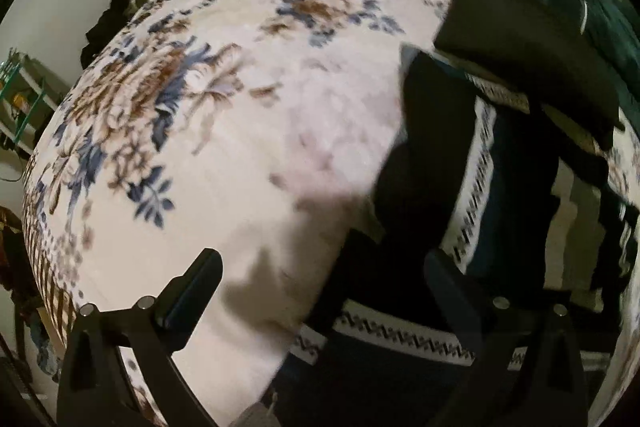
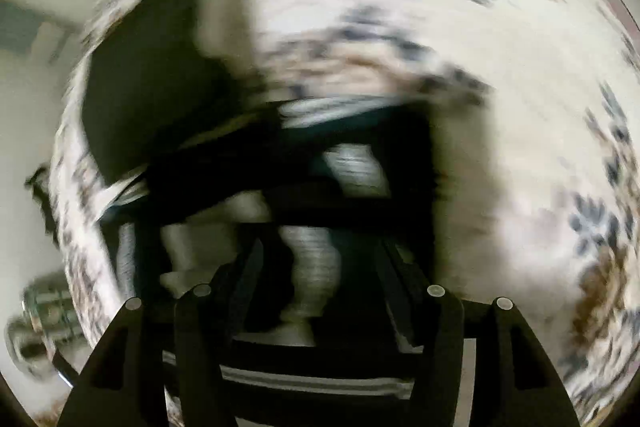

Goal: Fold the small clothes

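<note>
Blanket [image 1: 248, 131]: cream, blue-brown florals, covers the bed.
Left gripper [image 1: 324, 279]: jaws spread wide, nothing pinched; one finger over bare blanket, the other over dark cloth.
Garment [image 1: 472, 195]: dark with white zigzag bands, lying right of centre on the blanket.
Right gripper [image 2: 320, 267]: jaws apart above the garment (view badly blurred), nothing visibly clamped.

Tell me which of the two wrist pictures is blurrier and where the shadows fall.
Right wrist view: heavy motion smear across the floral blanket and the dark garment, with only the right gripper fairly sharp. Left wrist view: milder blur, clear fisheye bulge, and a soft shadow on the blanket between the left gripper fingers.
</note>
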`<act>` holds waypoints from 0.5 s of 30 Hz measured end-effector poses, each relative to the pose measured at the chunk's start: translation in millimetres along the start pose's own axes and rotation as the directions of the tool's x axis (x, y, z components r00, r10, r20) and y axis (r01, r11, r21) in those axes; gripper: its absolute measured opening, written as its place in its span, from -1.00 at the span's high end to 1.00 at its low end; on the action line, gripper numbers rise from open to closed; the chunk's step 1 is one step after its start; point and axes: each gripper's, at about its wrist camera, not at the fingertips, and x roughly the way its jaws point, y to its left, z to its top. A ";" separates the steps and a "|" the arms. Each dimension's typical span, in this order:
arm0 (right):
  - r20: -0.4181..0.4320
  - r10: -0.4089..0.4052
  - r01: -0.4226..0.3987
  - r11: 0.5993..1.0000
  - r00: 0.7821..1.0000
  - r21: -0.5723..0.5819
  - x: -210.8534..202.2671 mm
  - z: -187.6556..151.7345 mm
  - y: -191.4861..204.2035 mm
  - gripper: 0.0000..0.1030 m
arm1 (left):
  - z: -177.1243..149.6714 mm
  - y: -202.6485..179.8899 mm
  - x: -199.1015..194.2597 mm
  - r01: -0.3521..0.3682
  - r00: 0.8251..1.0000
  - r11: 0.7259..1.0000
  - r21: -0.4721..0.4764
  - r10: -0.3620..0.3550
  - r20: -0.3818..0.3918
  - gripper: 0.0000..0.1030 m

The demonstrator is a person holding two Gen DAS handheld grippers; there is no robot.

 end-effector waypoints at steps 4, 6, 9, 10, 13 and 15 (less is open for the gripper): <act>-0.036 0.073 -0.073 0.997 0.997 -0.011 28.4 4.7 -2.3 -0.18 | -4.9 -17.5 2.2 -0.002 1.000 0.999 0.034 0.002 -0.002 -1.00; -0.077 0.061 -0.059 0.998 0.995 0.023 51.4 4.0 0.7 -0.18 | -4.6 -25.9 0.8 0.000 1.000 0.999 0.053 -0.001 0.006 -1.00; -0.150 0.076 -0.075 0.997 0.986 0.011 84.3 2.9 8.2 0.01 | -2.9 -34.1 -2.1 0.004 1.000 0.998 0.069 -0.005 0.015 -1.00; -0.142 0.063 -0.063 0.998 0.988 0.005 86.2 0.1 9.2 0.41 | -2.1 -35.9 -3.1 0.003 1.000 0.997 0.072 -0.004 0.016 -1.00; -0.034 0.031 -0.030 0.999 0.999 0.016 62.1 -3.5 9.7 0.89 | 0.5 -38.1 -9.4 -0.002 0.999 0.997 0.075 -0.001 0.038 -1.00; 0.038 -0.022 0.021 0.999 0.999 0.036 44.2 -2.2 2.7 0.89 | 2.7 -37.2 -11.8 -0.006 0.999 0.998 0.065 0.003 0.048 -1.00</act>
